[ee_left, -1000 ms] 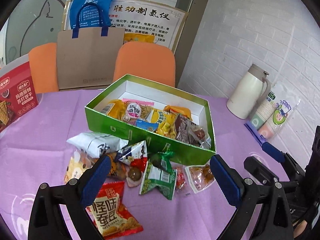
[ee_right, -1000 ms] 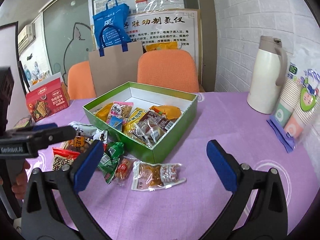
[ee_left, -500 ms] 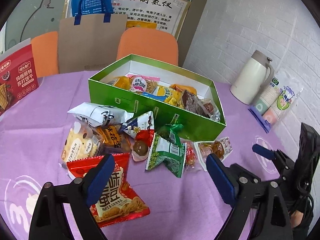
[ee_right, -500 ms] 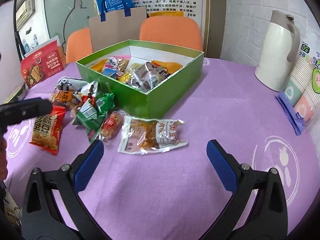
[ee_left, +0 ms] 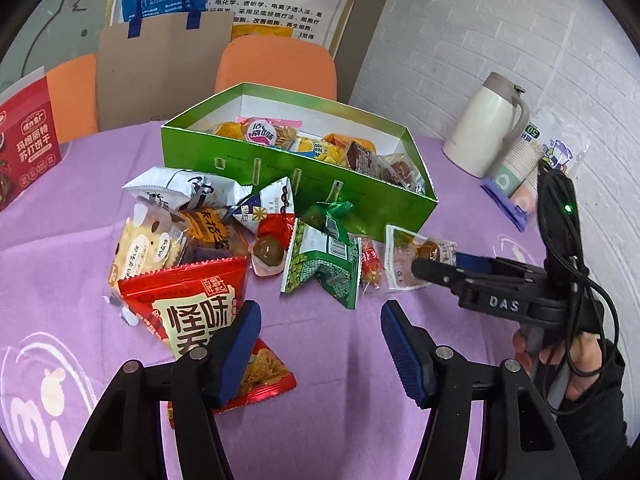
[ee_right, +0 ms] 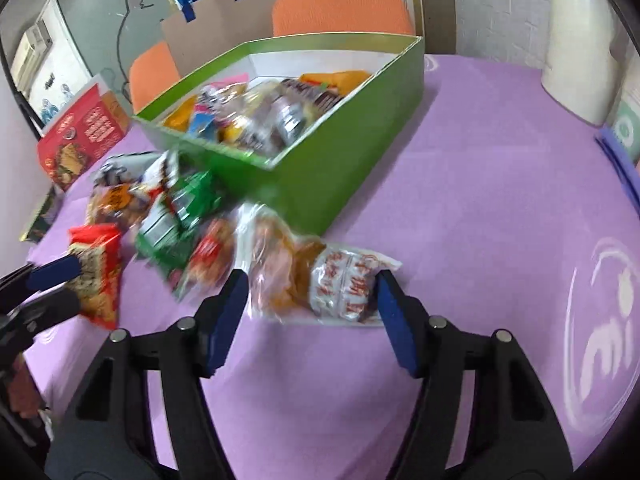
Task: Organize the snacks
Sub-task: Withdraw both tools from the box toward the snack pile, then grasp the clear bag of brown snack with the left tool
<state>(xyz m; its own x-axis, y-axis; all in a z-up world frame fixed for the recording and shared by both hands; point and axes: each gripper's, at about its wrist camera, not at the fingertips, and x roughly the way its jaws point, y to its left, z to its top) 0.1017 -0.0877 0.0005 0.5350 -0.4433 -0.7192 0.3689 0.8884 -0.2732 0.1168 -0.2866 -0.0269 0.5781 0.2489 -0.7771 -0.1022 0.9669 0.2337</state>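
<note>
A: How is the right hand-held gripper [ee_right: 310,304] set?
B: Spread wide, its 2 blue pads either side of a clear snack packet [ee_right: 320,280] on the purple table [ee_right: 500,208], beside the green box [ee_right: 352,160]. I cannot tell whether they touch it.
A: And the left hand-held gripper [ee_left: 320,344]?
B: Spread too, holding nothing, over the red snack bag [ee_left: 188,304].

A white brick wall [ee_left: 460,40] rises on the right; two orange chairs [ee_left: 276,64] stand behind the purple-covered table [ee_left: 400,360], a poster [ee_left: 280,4] above.
</note>
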